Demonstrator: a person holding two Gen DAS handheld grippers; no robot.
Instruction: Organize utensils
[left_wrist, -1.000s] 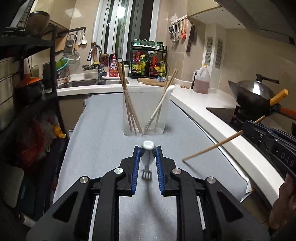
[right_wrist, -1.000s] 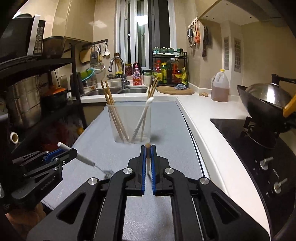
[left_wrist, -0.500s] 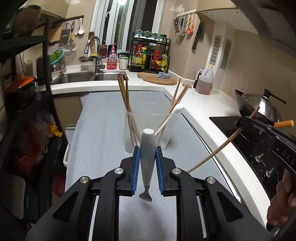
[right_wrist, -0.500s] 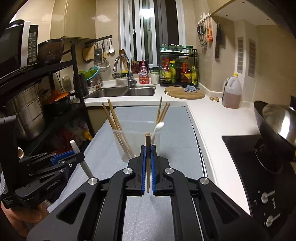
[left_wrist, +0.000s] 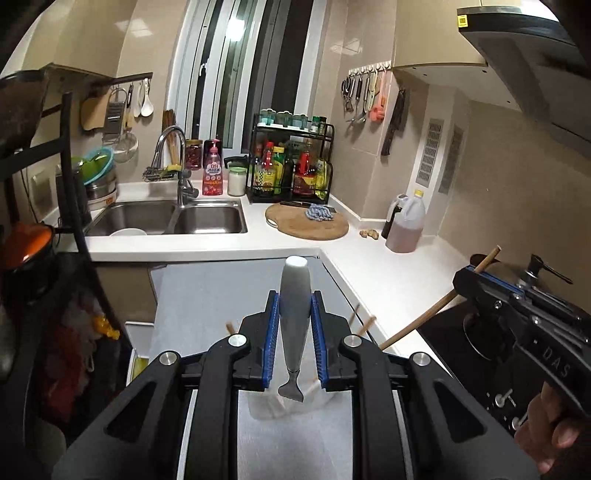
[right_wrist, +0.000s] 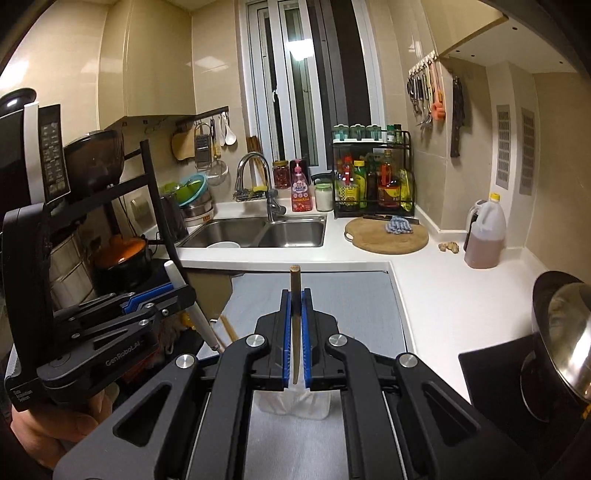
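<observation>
In the left wrist view, the left gripper is seen closed on the white handle of a fork, tines hanging below the pads above the clear cup; the right gripper is seen from the side, a chopstick slanting down through it, a hand beneath. In the right wrist view, the same chopstick is seen upright, pinched by nearly touching jaws over the cup on the grey mat. Both grippers are tilted slightly downward.
</observation>
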